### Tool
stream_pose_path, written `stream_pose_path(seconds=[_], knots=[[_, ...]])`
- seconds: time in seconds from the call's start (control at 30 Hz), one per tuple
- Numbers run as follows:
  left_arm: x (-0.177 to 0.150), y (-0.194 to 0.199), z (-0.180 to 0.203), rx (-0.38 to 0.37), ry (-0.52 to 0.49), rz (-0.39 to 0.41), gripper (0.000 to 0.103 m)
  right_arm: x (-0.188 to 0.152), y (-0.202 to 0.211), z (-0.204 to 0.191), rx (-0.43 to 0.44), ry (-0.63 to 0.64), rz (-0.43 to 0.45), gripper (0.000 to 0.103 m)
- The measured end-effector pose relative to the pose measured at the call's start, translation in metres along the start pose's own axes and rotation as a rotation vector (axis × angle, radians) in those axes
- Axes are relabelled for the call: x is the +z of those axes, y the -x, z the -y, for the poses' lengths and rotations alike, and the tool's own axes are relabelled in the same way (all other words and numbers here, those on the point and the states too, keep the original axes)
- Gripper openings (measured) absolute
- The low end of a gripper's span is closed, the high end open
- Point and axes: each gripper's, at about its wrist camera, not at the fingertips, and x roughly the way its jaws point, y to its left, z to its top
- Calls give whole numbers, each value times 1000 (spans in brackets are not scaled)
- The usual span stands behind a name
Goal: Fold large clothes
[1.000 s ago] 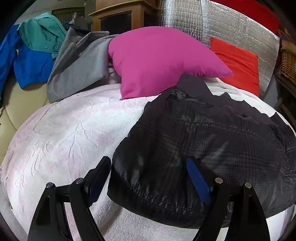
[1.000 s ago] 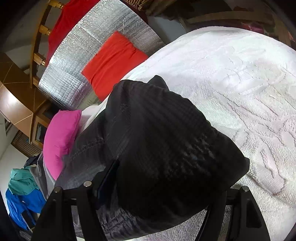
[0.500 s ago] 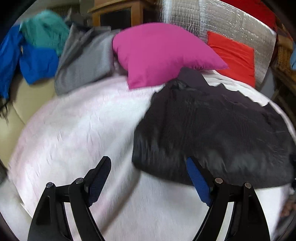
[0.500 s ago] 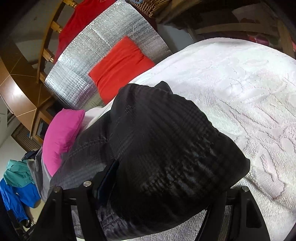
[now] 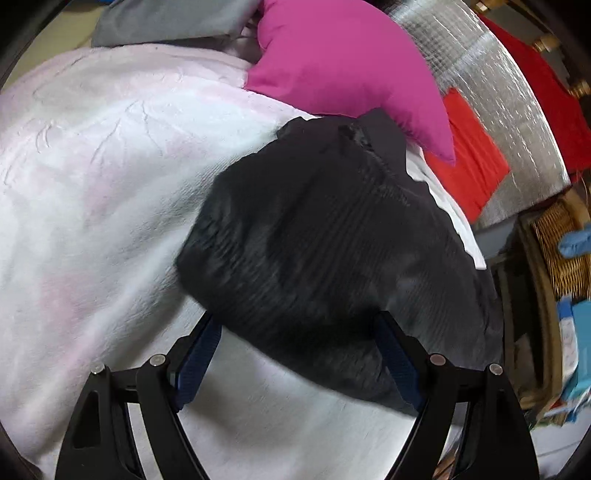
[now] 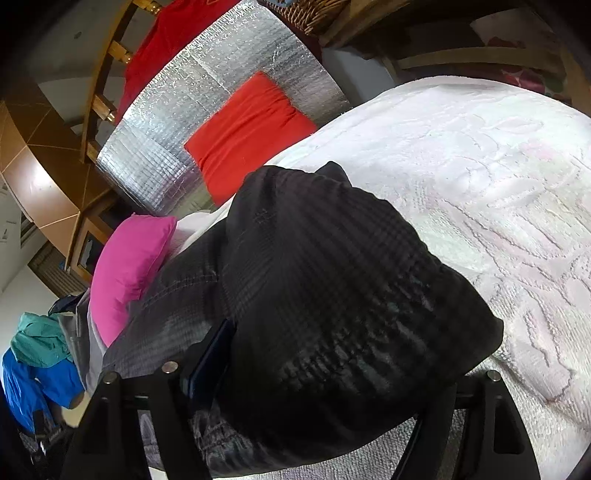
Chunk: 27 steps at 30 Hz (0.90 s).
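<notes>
A black jacket point(image 5: 332, 251) lay partly folded on the white blanket point(image 5: 92, 184) near a pink pillow point(image 5: 343, 62), folding apparently unfinished. The left gripper point(image 5: 299, 354) stood spread and empty; whether the right gripper point(image 6: 325, 369) gripped the cloth could not be told.

open passage: bare white blanket point(image 5: 92, 192) left of the black jacket point(image 5: 332, 240) and, in the right wrist view, blanket point(image 6: 498, 177) on its right. obstacles: pink pillow point(image 5: 343, 62) touching the jacket's far end; red cushion point(image 6: 247, 136) and silver panel point(image 6: 207, 92) behind; grey garment point(image 5: 166, 22) far left; wicker basket point(image 5: 561, 251) beside the bed.
</notes>
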Motion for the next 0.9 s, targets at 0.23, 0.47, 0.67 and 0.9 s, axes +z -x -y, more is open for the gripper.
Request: stream_pose_path(seconds=[0.23, 0.47, 0.67, 0.9], knots=[[11, -11, 11, 6, 24, 44, 84, 5, -6, -7, 3, -15, -34, 90], [15, -12, 15, 48, 30, 54, 65, 9, -5, 3, -12, -114, -11, 73], [13, -1, 21, 59, 4, 60, 39, 10, 0, 15, 45, -184, -48, 45], [9, 28, 16, 12, 1, 68, 24, 4, 24, -7, 8, -130, -56, 37]])
